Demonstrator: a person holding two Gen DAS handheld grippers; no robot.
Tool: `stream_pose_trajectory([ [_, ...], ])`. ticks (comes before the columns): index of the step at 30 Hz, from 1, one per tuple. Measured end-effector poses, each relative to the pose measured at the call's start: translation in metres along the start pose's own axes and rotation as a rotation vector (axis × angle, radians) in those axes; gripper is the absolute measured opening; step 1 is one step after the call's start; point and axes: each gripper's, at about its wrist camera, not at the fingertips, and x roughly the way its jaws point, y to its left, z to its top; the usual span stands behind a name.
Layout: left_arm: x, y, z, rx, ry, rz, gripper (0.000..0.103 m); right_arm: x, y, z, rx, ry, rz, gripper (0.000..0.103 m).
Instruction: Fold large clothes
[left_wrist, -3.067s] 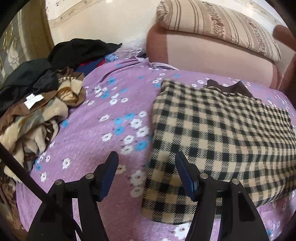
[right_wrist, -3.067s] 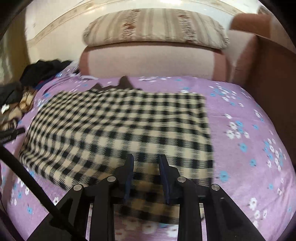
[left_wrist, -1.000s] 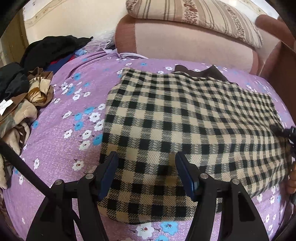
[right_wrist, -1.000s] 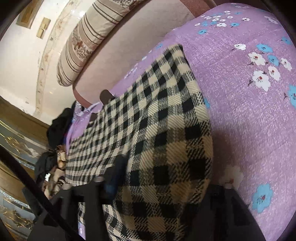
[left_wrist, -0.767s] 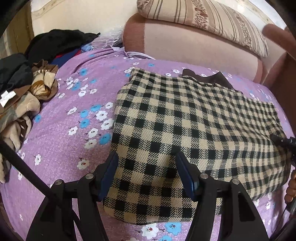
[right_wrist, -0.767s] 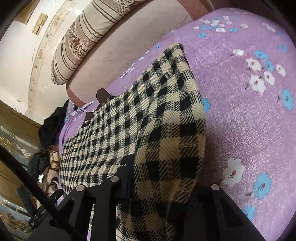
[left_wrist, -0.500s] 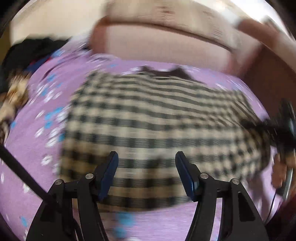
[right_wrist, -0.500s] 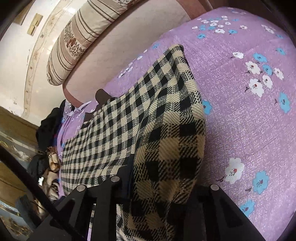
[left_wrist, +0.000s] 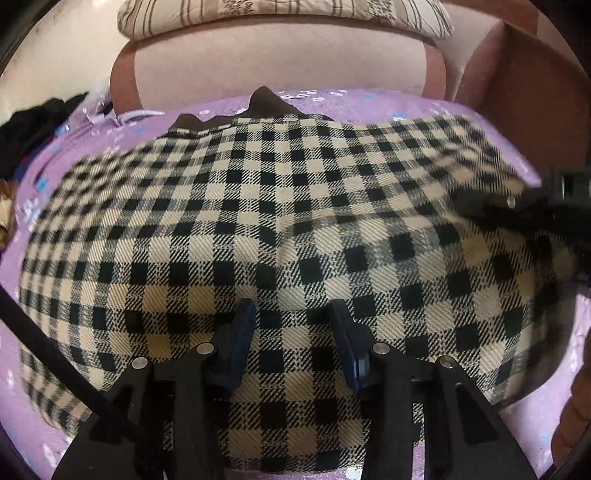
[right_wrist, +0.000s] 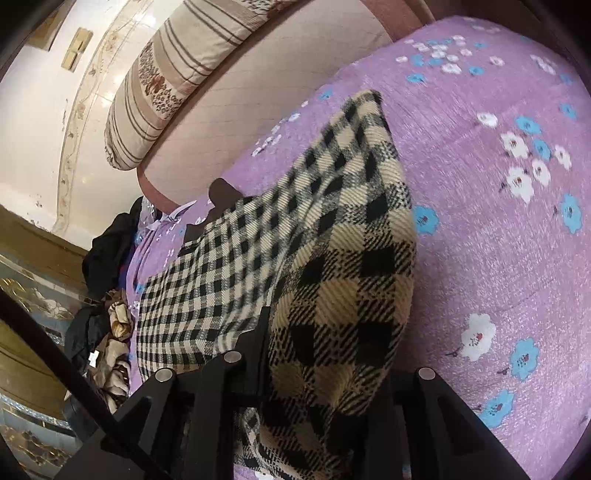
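My right gripper (right_wrist: 325, 354) is clamped on a bunched edge of the woven black-and-cream checked garment (left_wrist: 280, 206), which lies spread on the purple flowered bedcover (right_wrist: 498, 221). My left gripper (left_wrist: 291, 325) hangs over the cloth, its blue-padded jaws having just been closing, apart with the fabric below them.

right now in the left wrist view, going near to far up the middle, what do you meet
left gripper with its fingers apart over the cloth → checked garment → its dark brown collar → purple flowered bedspread → pink sofa back → striped cushion
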Motion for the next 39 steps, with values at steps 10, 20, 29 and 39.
stream_pose_trajectory([
  [10,-0.050,0.098,-0.010,-0.188,0.030,-0.140,0.041,-0.004,0.087,0.005,-0.087,-0.031,-0.002,0.023],
  [20,-0.096,0.305,-0.042,-0.581,-0.062,0.009,0.041,0.085,0.247,-0.059,-0.431,0.068,-0.098,0.023],
  [29,-0.126,0.369,-0.055,-0.720,-0.135,0.025,0.041,0.177,0.327,-0.143,-0.832,0.212,-0.190,0.070],
  [39,-0.142,0.374,-0.055,-0.737,-0.205,0.007,0.046,0.139,0.378,-0.137,-0.848,0.268,0.028,0.071],
])
